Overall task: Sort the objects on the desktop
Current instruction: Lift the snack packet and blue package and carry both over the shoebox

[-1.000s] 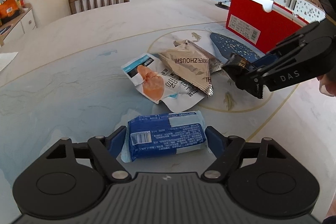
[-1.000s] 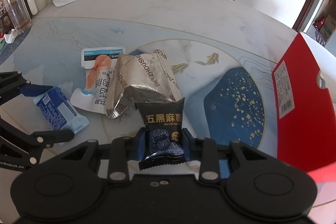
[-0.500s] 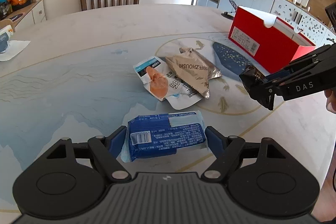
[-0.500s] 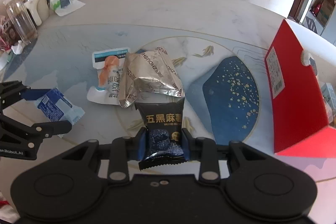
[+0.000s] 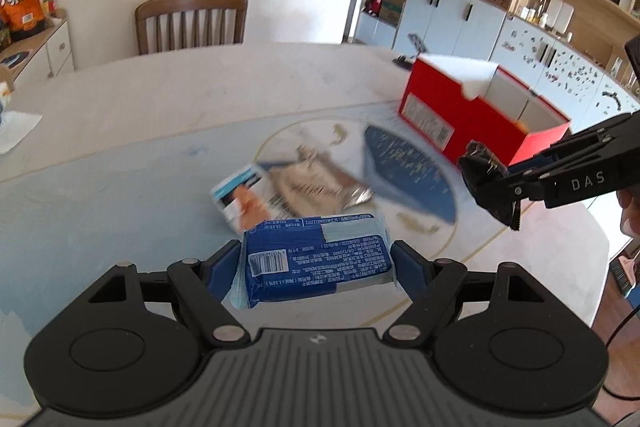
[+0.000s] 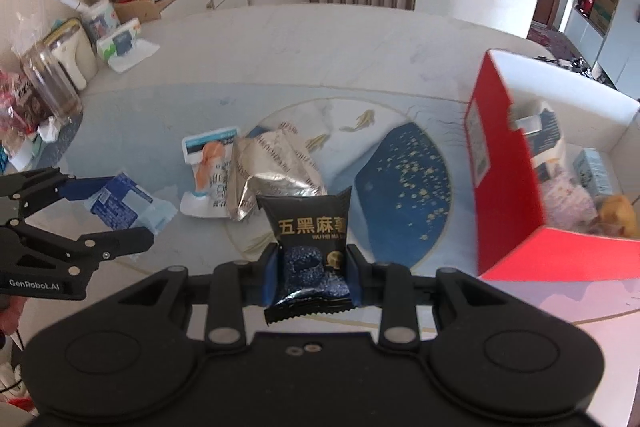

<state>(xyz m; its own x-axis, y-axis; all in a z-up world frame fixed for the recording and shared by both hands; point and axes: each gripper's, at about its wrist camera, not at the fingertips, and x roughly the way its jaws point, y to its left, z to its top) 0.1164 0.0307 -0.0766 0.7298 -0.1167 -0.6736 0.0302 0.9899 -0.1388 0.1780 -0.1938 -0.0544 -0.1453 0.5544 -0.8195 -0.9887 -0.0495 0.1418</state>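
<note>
The left gripper (image 5: 316, 263) pinches a blue packet (image 5: 316, 259) across its width, pads pressed on both ends, clear above the table (image 5: 160, 123). The right gripper (image 6: 310, 269) is nearly closed on a black snack pouch (image 6: 310, 239), also lifted. Both grippers tilt downward. Below lie a silver packet (image 6: 272, 167) overlapping a white-and-orange packet (image 6: 208, 163), blurred in the left view. The open red box (image 6: 504, 179) stands at the right; its contents are partly hidden by its wall.
</note>
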